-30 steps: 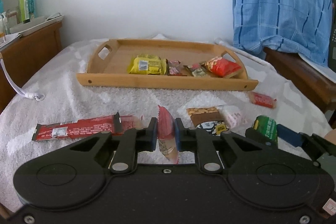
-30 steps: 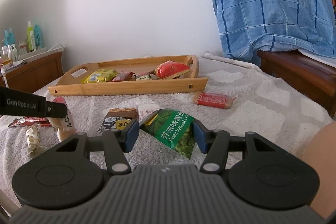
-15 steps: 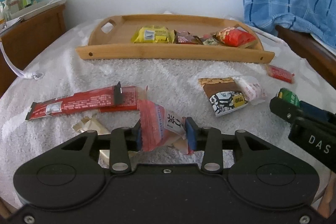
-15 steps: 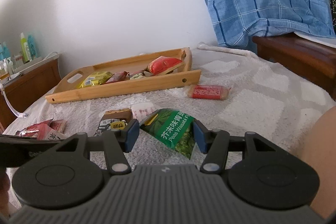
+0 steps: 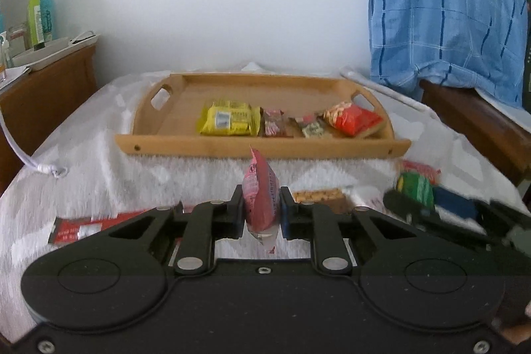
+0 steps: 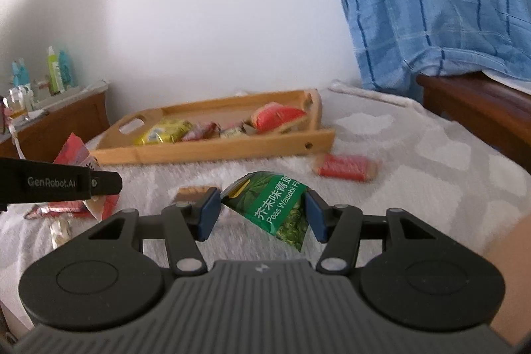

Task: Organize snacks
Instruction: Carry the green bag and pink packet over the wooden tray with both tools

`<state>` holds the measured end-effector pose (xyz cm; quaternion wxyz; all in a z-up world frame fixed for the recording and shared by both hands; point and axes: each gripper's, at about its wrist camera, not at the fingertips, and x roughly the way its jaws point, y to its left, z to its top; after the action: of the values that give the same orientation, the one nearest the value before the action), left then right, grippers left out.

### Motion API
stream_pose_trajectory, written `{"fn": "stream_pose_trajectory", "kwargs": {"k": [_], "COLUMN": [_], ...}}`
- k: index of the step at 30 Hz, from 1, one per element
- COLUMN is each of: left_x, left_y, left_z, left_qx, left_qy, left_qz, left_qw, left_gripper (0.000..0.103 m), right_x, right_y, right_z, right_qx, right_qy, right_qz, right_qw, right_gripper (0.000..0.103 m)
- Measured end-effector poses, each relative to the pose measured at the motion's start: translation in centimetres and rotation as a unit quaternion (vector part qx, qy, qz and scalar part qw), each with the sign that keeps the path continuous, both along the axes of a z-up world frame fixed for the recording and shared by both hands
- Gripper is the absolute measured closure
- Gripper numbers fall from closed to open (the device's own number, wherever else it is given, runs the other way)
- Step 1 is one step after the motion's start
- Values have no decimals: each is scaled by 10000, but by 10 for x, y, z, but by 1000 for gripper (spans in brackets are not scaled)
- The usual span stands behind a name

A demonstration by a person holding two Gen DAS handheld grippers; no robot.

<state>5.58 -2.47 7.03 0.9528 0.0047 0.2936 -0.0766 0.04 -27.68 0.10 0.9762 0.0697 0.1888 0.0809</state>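
Observation:
My left gripper [image 5: 260, 204] is shut on a pink snack packet [image 5: 260, 188], which stands upright on edge between the pads above the white towel. My right gripper [image 6: 262, 208] is shut on a green wasabi-pea packet [image 6: 275, 204], held off the towel. The wooden tray [image 5: 262, 150] lies ahead of both and holds a yellow packet [image 5: 229, 121], small wrapped snacks and a red packet [image 5: 355, 118]. In the right wrist view the left gripper [image 6: 66, 183] shows at the left edge with the pink packet [image 6: 74, 151]. The green packet [image 5: 416, 191] appears at the right of the left wrist view.
On the towel lie a long red bar [image 5: 86, 228], a brown peanut packet [image 5: 318, 196] and a small red packet [image 6: 345, 166]. A blue checked shirt [image 5: 448, 22] hangs over a wooden chair on the right. A wooden cabinet with bottles [image 5: 39, 19] stands left, with a white cord [image 5: 33, 161] beside it.
Half a second ago the left gripper was low over the towel with the pink packet lying slack between wider jaws. Now it is raised and clamps the packet upright. The right gripper keeps its hold.

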Motion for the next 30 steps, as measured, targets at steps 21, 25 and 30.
{"fn": "stream_pose_trajectory", "kwargs": {"k": [21, 25, 30], "left_x": [169, 211, 243], "left_y": [-4, -8, -20], "left_z": [37, 23, 1], "left_qx": [-153, -387, -288], "left_qy": [-159, 178, 353], "left_qz": [278, 305, 310], "left_qw": [9994, 9986, 9985], "left_gripper": [84, 84, 84], "right_x": [171, 201, 223], "right_y": [-9, -13, -17], "right_z": [39, 38, 35], "right_qx": [84, 69, 46], "right_qy": [-678, -434, -66], "right_qz": [525, 443, 377], "right_qw": [9963, 9980, 9993], "right_gripper": [44, 44, 44]}}
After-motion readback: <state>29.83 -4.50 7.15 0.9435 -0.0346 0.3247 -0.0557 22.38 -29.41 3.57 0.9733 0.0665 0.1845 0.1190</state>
